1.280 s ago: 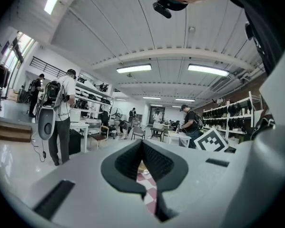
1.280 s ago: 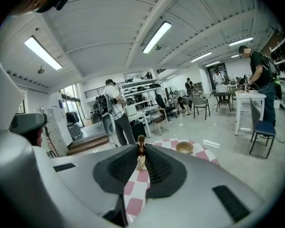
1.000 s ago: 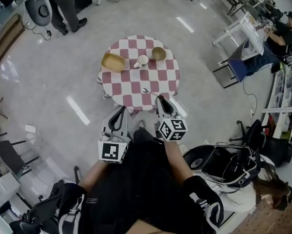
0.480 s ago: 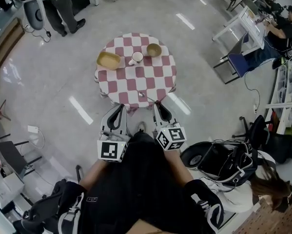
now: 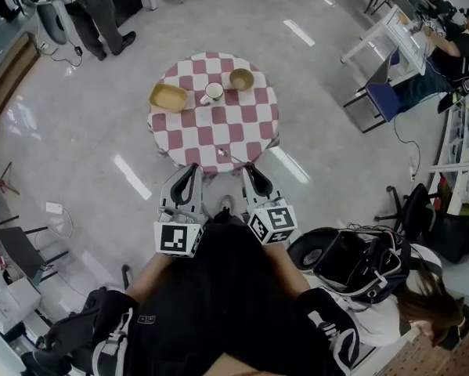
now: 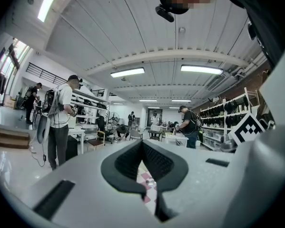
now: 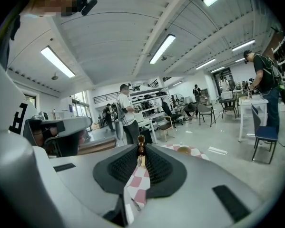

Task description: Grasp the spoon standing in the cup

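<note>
A round table [image 5: 189,138] with a red-and-white checked cloth carries a white cup [image 5: 212,92], a yellow bowl [image 5: 167,97] and a tan bowl [image 5: 241,78]. No spoon stands in the cup. My right gripper [image 5: 247,168] is shut on a spoon [image 5: 228,156] that juts out over the table's near edge. In the right gripper view the spoon [image 7: 141,146] stands pinched between the dark pads of the right gripper [image 7: 141,156]. My left gripper [image 5: 192,168] hangs beside it, off the table, shut on nothing. The left gripper [image 6: 142,144] shows its tips touching.
People stand at the back left [image 5: 97,10]. At the right, a person sits at a white desk [image 5: 402,41] with a blue chair [image 5: 384,104]. A black office chair [image 5: 351,261] stands close at my lower right. Grey floor surrounds the table.
The table has slid up and away in the head view as both grippers draw back from it. The right gripper has kept the spoon throughout.
</note>
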A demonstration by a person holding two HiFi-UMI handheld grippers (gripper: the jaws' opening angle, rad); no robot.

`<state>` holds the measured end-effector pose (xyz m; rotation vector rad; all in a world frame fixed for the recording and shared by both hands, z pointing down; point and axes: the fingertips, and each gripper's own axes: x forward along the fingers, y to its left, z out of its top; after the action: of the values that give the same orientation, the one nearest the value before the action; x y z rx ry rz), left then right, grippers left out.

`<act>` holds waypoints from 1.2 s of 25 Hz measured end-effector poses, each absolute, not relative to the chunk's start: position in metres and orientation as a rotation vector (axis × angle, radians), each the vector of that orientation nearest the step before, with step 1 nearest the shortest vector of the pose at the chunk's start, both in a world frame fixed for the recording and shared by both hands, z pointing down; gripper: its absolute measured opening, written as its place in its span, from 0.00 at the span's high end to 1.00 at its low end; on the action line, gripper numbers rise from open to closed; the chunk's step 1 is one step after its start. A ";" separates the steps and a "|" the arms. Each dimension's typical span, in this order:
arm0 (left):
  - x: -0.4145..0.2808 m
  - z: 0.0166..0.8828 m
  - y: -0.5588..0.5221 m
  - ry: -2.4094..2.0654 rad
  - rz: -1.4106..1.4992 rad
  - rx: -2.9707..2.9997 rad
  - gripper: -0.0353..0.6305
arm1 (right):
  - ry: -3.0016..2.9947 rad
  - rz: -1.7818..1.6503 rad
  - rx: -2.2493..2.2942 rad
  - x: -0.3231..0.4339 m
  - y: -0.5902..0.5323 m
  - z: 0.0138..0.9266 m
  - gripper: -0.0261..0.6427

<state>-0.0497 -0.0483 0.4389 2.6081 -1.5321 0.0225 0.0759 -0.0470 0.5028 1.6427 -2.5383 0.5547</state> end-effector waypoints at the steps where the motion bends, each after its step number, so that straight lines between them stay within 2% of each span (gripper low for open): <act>1: -0.048 0.440 -0.049 -1.532 0.024 2.607 0.94 | -2.541 0.553 1.642 0.077 -0.048 0.503 0.86; 30: -0.039 0.433 -0.052 -1.532 0.024 2.611 0.94 | -2.548 0.557 1.640 0.086 -0.050 0.500 0.86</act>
<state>-0.0393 -0.0517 0.4333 2.6108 -1.5324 0.0237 0.0858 -0.0500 0.4999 1.6403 -2.5477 0.5571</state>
